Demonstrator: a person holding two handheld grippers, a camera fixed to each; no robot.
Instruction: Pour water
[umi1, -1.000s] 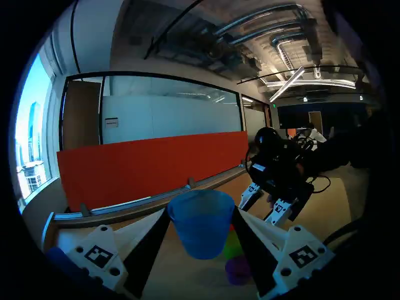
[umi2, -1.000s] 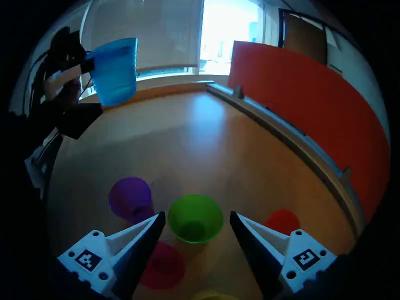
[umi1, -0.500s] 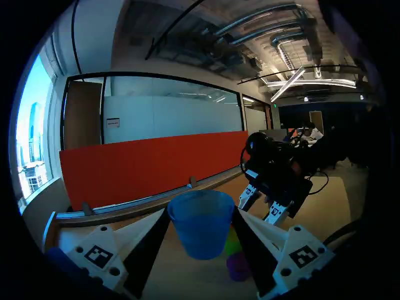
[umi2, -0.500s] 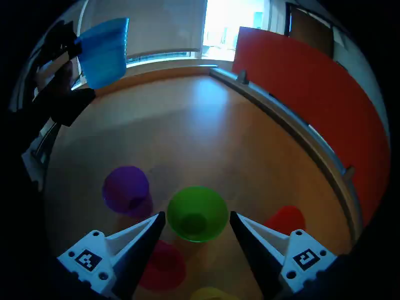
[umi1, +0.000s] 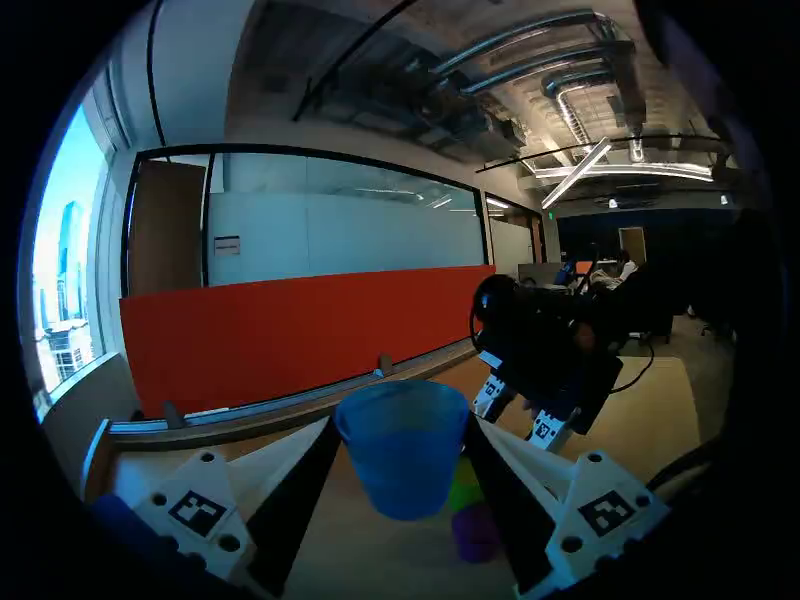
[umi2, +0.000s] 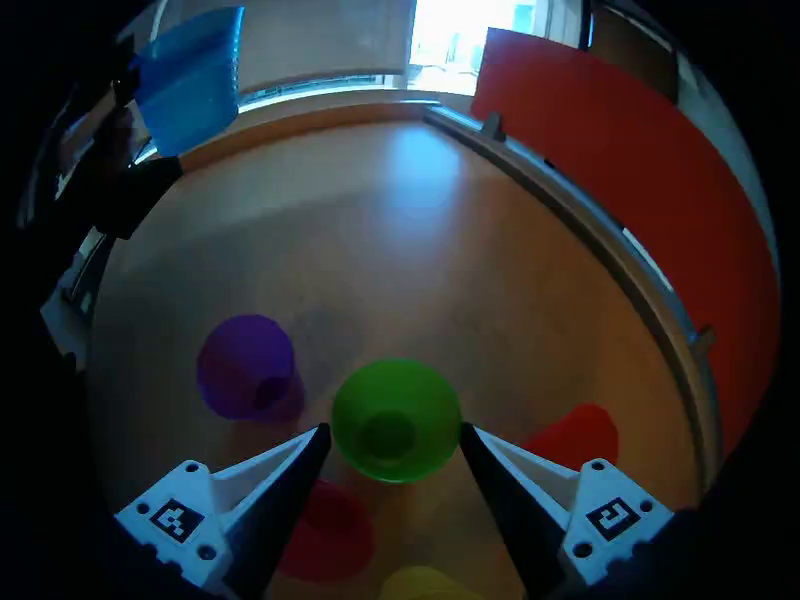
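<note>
Starting at the left hand-held gripper (umi1: 402, 428), a blue cup (umi1: 402, 470) is seen clamped just below its rim, raised higher than, and well apart from, the green cup (umi2: 396, 410). The blue cup is judged light, thin and easily squashed; gentle pressure near the stiffer rim is advised. The right hand-held gripper (umi2: 394, 435) flanks the green cup's rim; whether it presses cannot be told. The green cup's inside is given from above in the right gripper view, the blue cup's wall side-on in the left gripper view.

The wooden table (umi2: 430, 230) carries five cups grouped at one end: a purple cup (umi2: 245, 365), a green cup (umi2: 395, 420) just beside it, a red cup (umi2: 575, 435), a second red cup (umi2: 325, 530) and a yellow cup (umi2: 425, 583).
</note>
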